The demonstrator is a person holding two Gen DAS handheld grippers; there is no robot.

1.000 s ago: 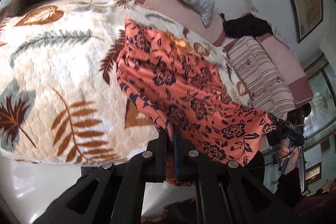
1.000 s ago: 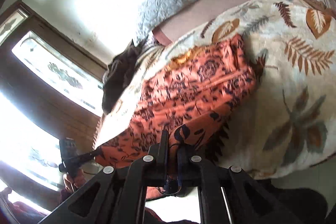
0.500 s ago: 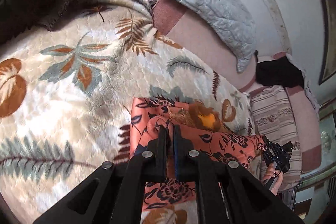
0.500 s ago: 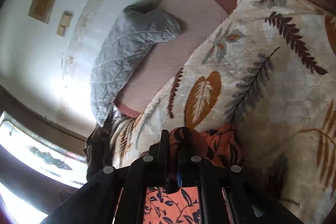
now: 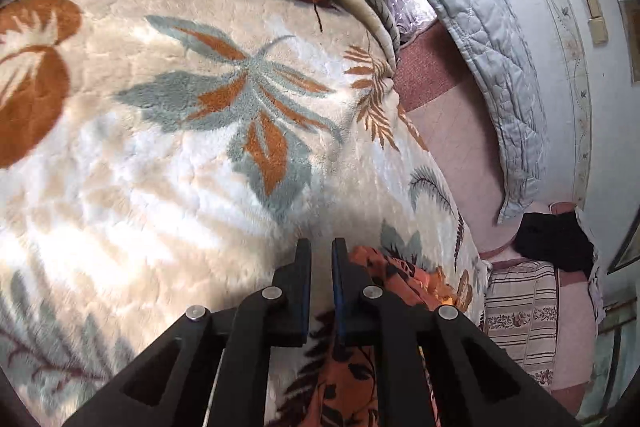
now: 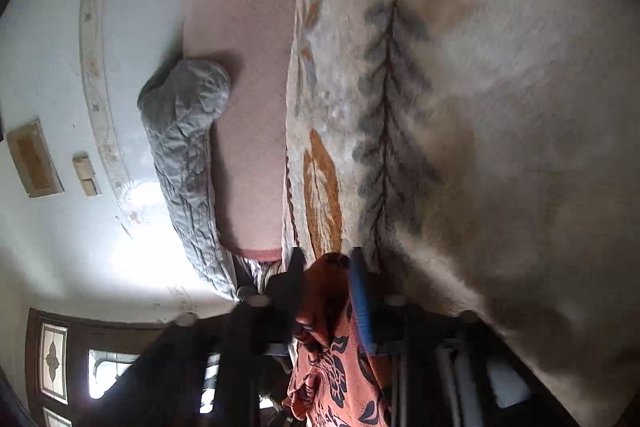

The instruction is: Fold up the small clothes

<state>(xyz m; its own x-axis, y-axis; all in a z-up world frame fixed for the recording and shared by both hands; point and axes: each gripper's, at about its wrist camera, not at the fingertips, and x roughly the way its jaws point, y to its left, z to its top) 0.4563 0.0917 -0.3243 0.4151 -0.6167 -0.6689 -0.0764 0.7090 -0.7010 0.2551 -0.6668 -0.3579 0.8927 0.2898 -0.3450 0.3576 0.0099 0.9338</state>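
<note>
Left gripper (image 5: 321, 251): I see it released, empty over leaf blanket (image 5: 168, 147) | right gripper (image 6: 326, 263): grasping orange floral cloth (image 6: 332, 355), at blanket's edge

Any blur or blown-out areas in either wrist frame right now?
Left wrist: mostly sharp, slight smear on the blanket low left; wall evenly lit. Right wrist: heavy motion blur across the blanket and tongs; wall glare beside the grey pillow; window overexposed.
</note>
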